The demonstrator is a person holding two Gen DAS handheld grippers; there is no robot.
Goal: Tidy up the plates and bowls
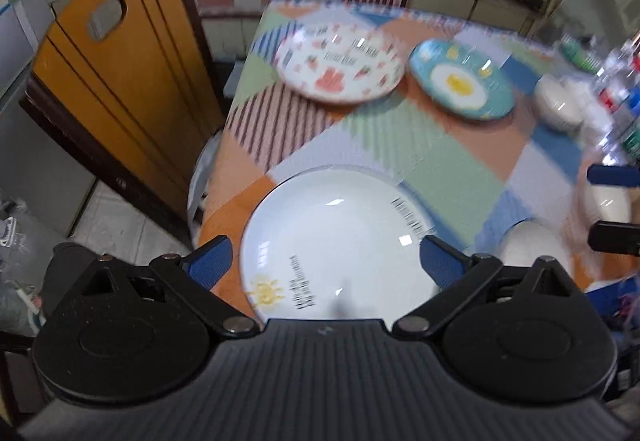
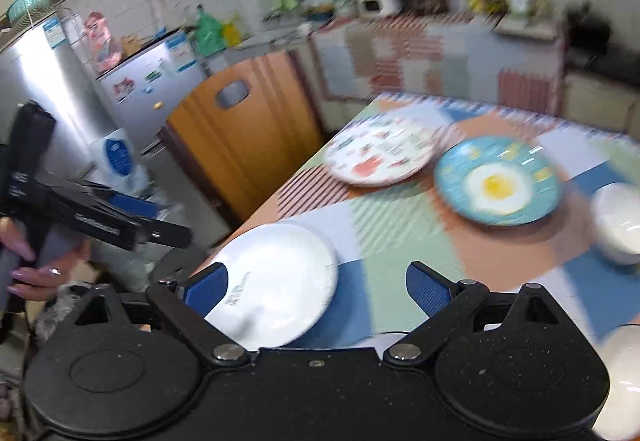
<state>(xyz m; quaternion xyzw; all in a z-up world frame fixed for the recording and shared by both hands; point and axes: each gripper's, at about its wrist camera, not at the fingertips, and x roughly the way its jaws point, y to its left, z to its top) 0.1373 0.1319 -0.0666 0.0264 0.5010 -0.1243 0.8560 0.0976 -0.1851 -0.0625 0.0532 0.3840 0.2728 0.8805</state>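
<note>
A white plate (image 1: 336, 241) (image 2: 280, 273) with a small sun print lies at the near left corner of the patchwork table (image 1: 400, 145). My left gripper (image 1: 326, 261) (image 2: 160, 221) hovers over the plate, open, its blue fingers either side of it. Farther back lie a strawberry-patterned plate (image 1: 340, 61) (image 2: 384, 153) and a blue fried-egg plate (image 1: 460, 79) (image 2: 498, 181). White bowls (image 1: 560, 101) (image 2: 618, 221) sit to the right, one (image 1: 532, 245) near the front. My right gripper (image 2: 318, 289) (image 1: 616, 207) is open above the table's front edge, holding nothing.
An orange wooden chair back (image 1: 120, 81) (image 2: 240, 145) stands left of the table. Bottles (image 1: 616, 89) crowd the table's right edge. A steel fridge (image 2: 60, 81) and a cloth-covered counter (image 2: 420, 53) lie behind. A hand (image 2: 36, 273) holds the left gripper.
</note>
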